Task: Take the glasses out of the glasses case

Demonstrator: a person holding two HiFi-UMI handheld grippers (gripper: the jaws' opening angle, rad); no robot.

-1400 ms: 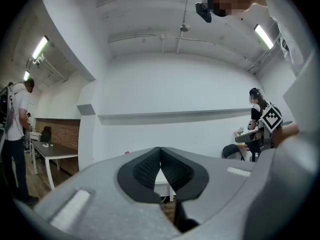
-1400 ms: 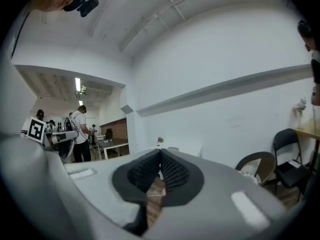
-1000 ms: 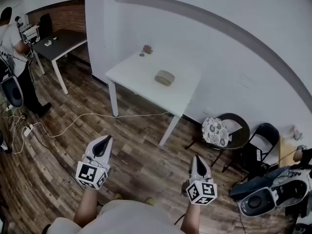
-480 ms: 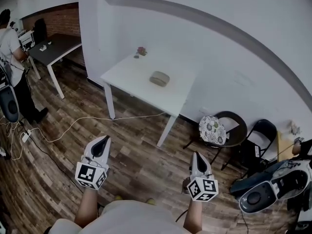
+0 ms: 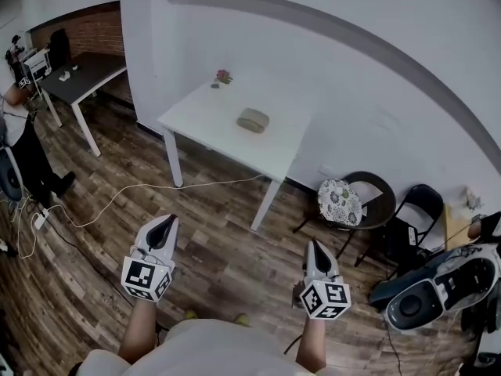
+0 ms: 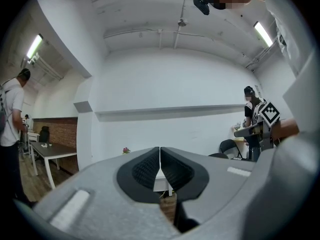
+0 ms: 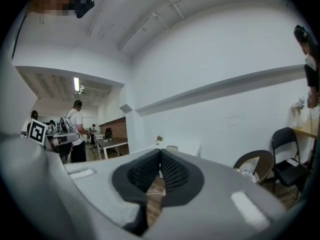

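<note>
A closed beige glasses case [image 5: 253, 120] lies near the middle of a white table [image 5: 211, 124] well ahead of me. I hold my left gripper [image 5: 169, 222] and my right gripper [image 5: 316, 246] level in front of my body, over the wooden floor, both far short of the table. Both are shut with nothing between the pads. In the left gripper view the left gripper [image 6: 159, 156] has its pads meeting at the tips. In the right gripper view the right gripper [image 7: 160, 154] also has its pads meeting, and the case [image 7: 172, 148] shows as a small beige shape on the table.
A small pot of flowers [image 5: 223, 77] stands at the table's far corner. A cable [image 5: 141, 188] runs across the floor before the table. Chairs [image 5: 362, 210] stand to the right, a dark desk [image 5: 78, 75] and a person [image 5: 27, 131] to the left.
The head view has shifted a little, so the table and case sit slightly further left and up in it. Both grippers have stayed where they were, shut.
</note>
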